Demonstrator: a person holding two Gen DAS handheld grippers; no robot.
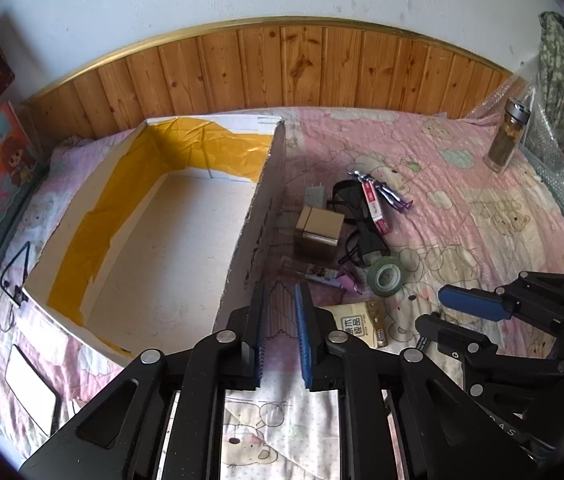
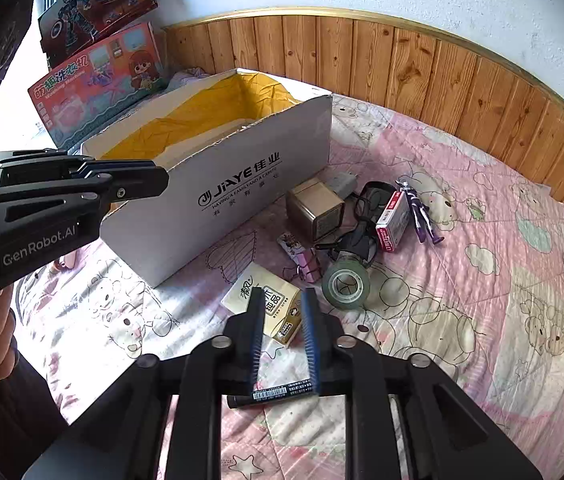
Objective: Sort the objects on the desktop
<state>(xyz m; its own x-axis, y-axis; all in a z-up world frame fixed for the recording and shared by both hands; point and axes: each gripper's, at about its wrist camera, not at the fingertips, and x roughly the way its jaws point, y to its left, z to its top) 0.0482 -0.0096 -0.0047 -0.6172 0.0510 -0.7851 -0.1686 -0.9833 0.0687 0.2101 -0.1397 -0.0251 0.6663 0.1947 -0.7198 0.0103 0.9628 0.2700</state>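
An empty white cardboard box (image 1: pixel 154 240) with yellow tape inside sits on the pink quilt; it also shows in the right wrist view (image 2: pixel 218 184). Right of it lies a pile: small brown box (image 2: pixel 313 210), tape roll (image 2: pixel 345 285), tissue pack (image 2: pixel 270 304), black glasses (image 2: pixel 361 236), red-white box (image 2: pixel 391 222), purple figure (image 2: pixel 417 208). My left gripper (image 1: pixel 282 336) is open and empty, hovering by the box's near right corner. My right gripper (image 2: pixel 282 340) is open over the tissue pack's near edge, with a black marker (image 2: pixel 270 394) lying under it.
A glass bottle (image 1: pixel 507 136) stands at the far right beside bubble wrap. Toy boxes (image 2: pixel 94 68) lean against the wall behind the cardboard box. A wooden panel wall (image 1: pixel 282 68) borders the bed. A phone (image 1: pixel 30 388) and cables lie at the left.
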